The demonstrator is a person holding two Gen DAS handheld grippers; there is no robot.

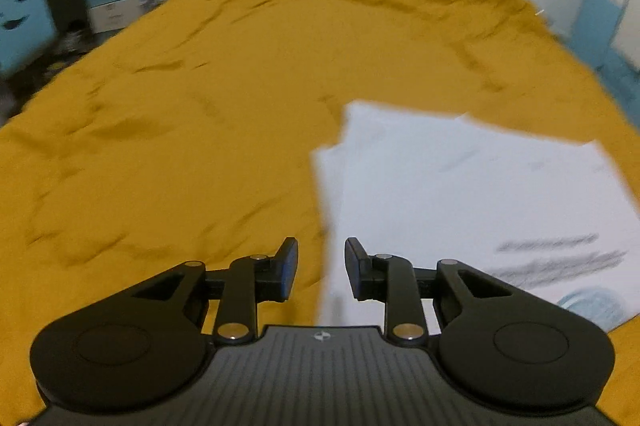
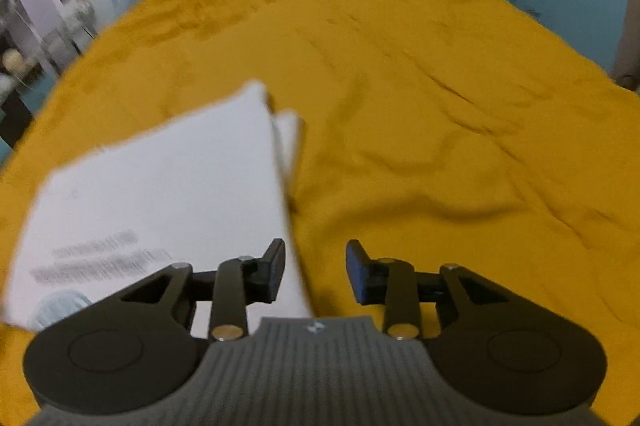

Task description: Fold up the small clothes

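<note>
Both tools (image 1: 321, 268) (image 2: 315, 271) gape over flat white garment (image 1: 460, 186), rumpled mustard cover (image 1: 180, 106).

White garment (image 1: 472, 186): small folded piece of clothing, plain white cloth with blurred grey lines of print and a pale blue motif near its nearer edge. State: folded flat into a rough rectangle, with a second layer showing as a narrow offset strip along one side and at the far corner. Pose: lying flat, printed face up. Place: resting on the mustard-yellow bedspread (image 1: 200, 106), at its near end, with yellow cloth showing on all visible sides.
</note>
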